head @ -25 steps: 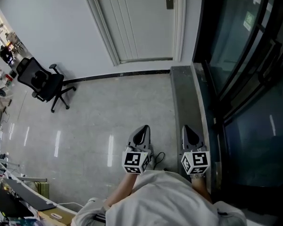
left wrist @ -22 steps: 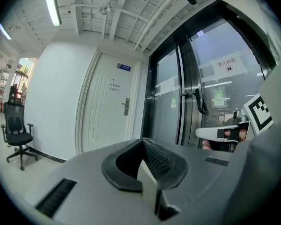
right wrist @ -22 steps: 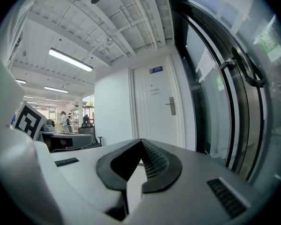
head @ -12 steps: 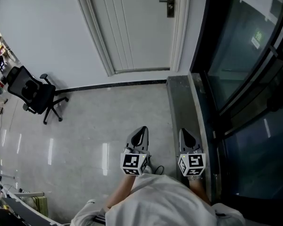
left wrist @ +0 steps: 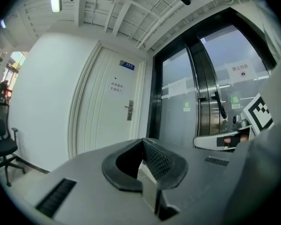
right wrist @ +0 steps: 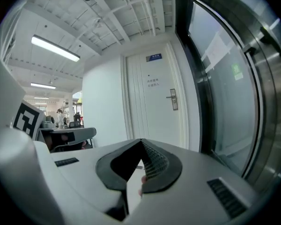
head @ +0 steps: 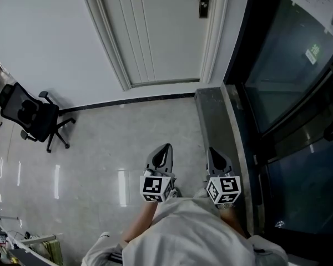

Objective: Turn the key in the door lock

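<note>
Door (head: 155, 32) ahead, lock (head: 204, 1) at its right edge. Chair (head: 30, 115) far left near wall (head: 44, 32). Glass panels (head: 288, 65) right, ledge (head: 213, 121) seemingly along their foot.

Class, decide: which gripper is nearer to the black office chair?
Left. The left gripper lies right of the office chair; the right gripper lies farther right, beside the glass wall.
</note>
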The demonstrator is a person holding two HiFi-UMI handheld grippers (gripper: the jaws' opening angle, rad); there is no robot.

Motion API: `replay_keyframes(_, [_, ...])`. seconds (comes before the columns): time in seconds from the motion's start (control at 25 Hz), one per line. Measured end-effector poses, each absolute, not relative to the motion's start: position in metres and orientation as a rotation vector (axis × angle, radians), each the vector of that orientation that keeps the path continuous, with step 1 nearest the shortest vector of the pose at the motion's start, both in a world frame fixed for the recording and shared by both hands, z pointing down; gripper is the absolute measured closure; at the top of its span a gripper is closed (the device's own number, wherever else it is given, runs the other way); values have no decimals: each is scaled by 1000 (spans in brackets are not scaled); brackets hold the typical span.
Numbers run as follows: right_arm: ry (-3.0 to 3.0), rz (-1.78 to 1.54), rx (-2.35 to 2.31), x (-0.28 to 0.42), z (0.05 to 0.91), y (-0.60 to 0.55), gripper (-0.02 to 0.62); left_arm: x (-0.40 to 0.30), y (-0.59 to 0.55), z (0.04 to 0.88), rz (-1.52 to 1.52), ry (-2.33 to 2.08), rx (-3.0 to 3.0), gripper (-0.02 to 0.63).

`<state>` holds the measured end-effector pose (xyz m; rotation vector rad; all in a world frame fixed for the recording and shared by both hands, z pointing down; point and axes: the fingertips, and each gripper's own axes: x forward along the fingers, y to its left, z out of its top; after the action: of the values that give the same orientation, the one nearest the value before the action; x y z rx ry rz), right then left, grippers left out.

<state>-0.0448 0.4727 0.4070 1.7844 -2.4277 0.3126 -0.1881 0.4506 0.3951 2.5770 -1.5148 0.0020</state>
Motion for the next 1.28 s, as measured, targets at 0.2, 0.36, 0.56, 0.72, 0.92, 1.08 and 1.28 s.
replay_keyframes(0.2, [-2395, 334, 1758, -57, 417, 447, 594, -204, 429, 402, 5, -1520, 2560, 597])
replay_keyframes(0.36, [-2385, 345, 1750, -56, 423, 423, 594, -202, 407, 407, 15, -1527, 2556, 597])
replay_keyframes(0.56, [-2391, 348, 1744, -53, 429, 377, 594, -199, 363, 416, 43, -1536, 2543, 597])
replay_keyframes(0.72, [-2367, 398, 1745, -43, 441, 334, 594, -188, 321, 421, 71, -1523, 2536, 597])
replay_keyframes(0.92, [-2371, 413, 1733, -22, 445, 267, 594, -170, 254, 425, 99, -1541, 2515, 597])
replay_keyframes(1.08, [-2380, 395, 1741, 2, 438, 211, 594, -152, 199, 415, 92, -1558, 2534, 597])
replay_keyframes(1.28, [-2377, 371, 1739, 33, 435, 155, 594, -127, 141, 411, 71, -1590, 2534, 597])
